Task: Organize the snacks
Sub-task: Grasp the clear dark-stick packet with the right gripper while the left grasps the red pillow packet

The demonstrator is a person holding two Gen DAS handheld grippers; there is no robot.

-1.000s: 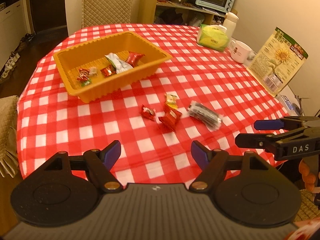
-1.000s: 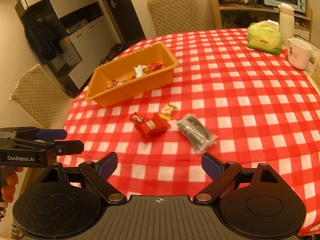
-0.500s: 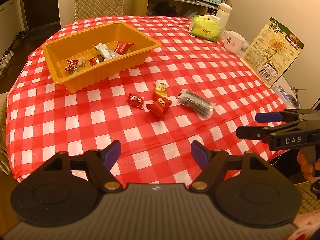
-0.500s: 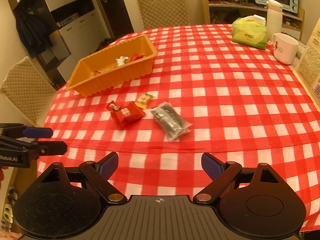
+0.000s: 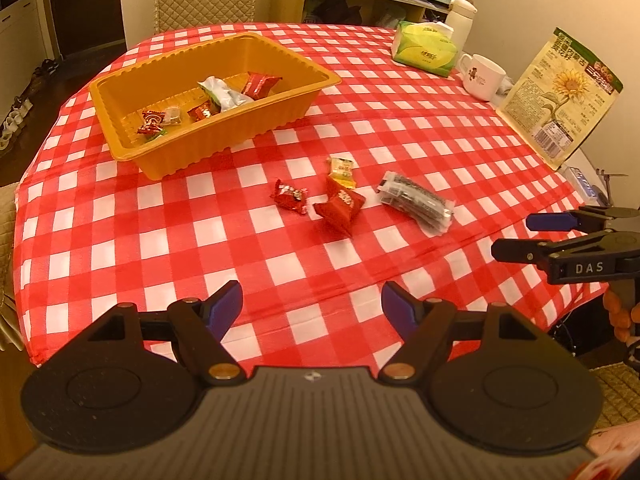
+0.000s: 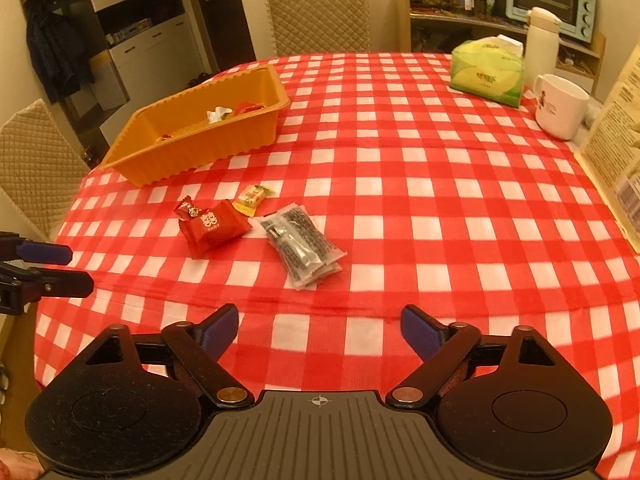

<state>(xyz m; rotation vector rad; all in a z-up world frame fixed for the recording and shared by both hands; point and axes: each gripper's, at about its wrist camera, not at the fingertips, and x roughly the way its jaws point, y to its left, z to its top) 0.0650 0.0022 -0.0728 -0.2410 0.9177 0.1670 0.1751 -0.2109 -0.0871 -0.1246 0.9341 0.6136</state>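
My left gripper (image 5: 312, 306) hung wide and empty; my right gripper (image 6: 318, 330), closing on nothing, faced the dark clear-wrapped snack pack (image 6: 302, 242) just ahead.

Bare cloth (image 6: 400, 200) between fingers (image 6: 420, 330) and snacks (image 6: 300, 244) (unobstructed).

The surface (image 5: 168, 240) has a red and white check cloth. The tray (image 5: 280, 116) is orange. Beside the tray lie two red packets (image 5: 340, 204), one yellow, one black.
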